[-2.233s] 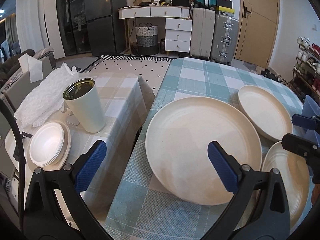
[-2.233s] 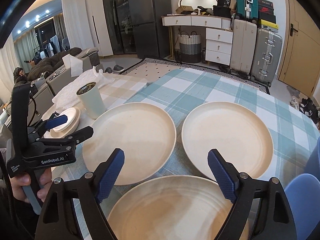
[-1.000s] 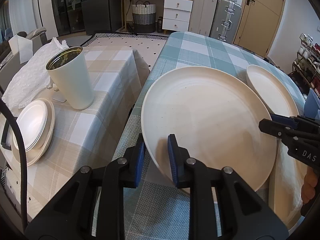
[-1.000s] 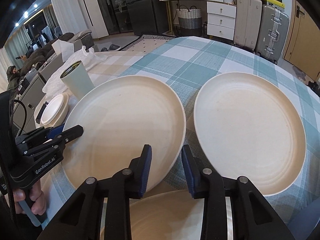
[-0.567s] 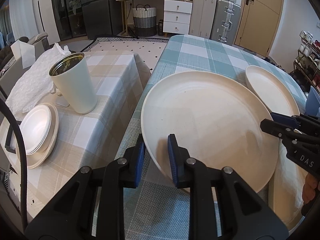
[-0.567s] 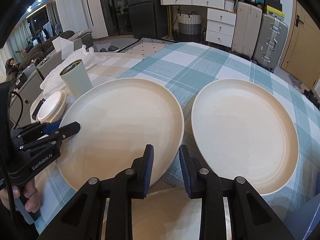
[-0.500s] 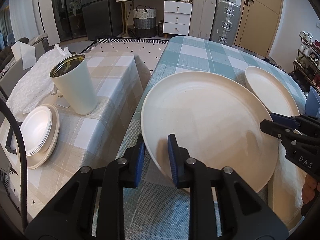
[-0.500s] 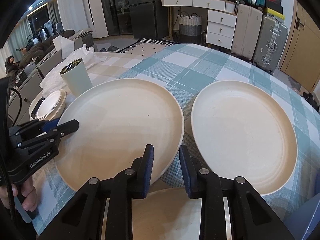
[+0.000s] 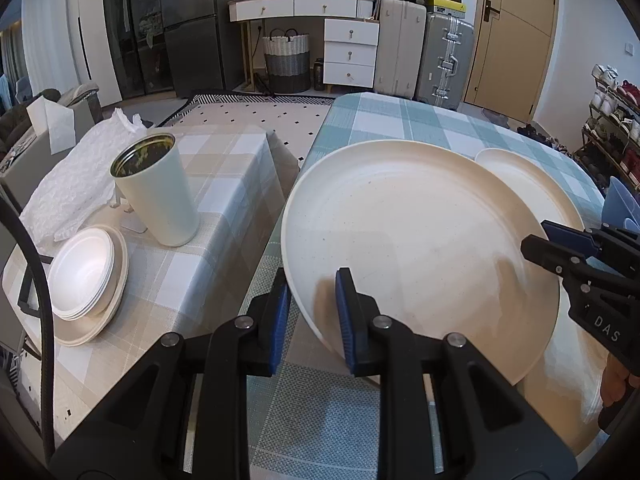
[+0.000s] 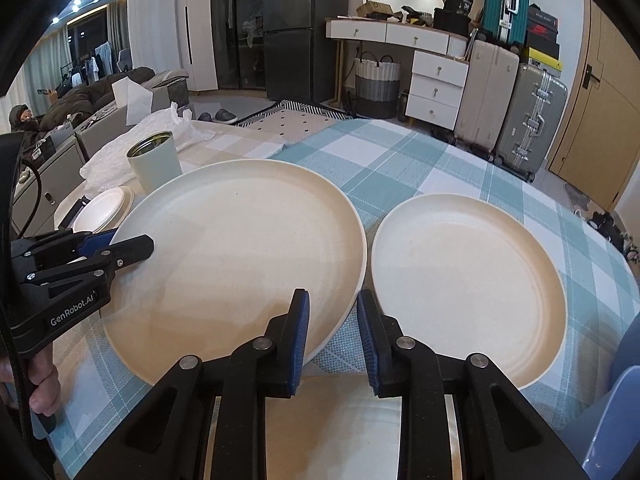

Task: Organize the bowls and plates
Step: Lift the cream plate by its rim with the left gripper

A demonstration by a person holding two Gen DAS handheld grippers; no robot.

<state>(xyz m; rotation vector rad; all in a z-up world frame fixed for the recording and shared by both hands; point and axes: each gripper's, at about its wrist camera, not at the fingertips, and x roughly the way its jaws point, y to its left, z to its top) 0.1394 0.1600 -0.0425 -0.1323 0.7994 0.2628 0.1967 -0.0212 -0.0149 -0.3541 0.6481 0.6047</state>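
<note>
Both grippers pinch one big cream plate (image 9: 416, 240) by its rim and hold it up over the blue checked table (image 10: 400, 160). Left gripper (image 9: 310, 312) grabs its left edge, right gripper (image 10: 332, 332) grabs its right edge. A second plate (image 10: 468, 280) lies flat just beside it. Small white bowls (image 9: 82, 272) sit stacked near a tall cup (image 9: 158, 196).

Both grippers are the same build: the left gripper (image 9: 310, 316) and right gripper (image 10: 332, 336) have chunky matte black plastic arms with round silver screws at the joints and ribbed blue pads (image 9: 345, 316) on the fingers. Side on, one has "GenRobot.AI" in white and the other "DAS". There's a black cable (image 9: 38, 280) and bare fingers (image 10: 42, 390) wrapped round a handle.
</note>
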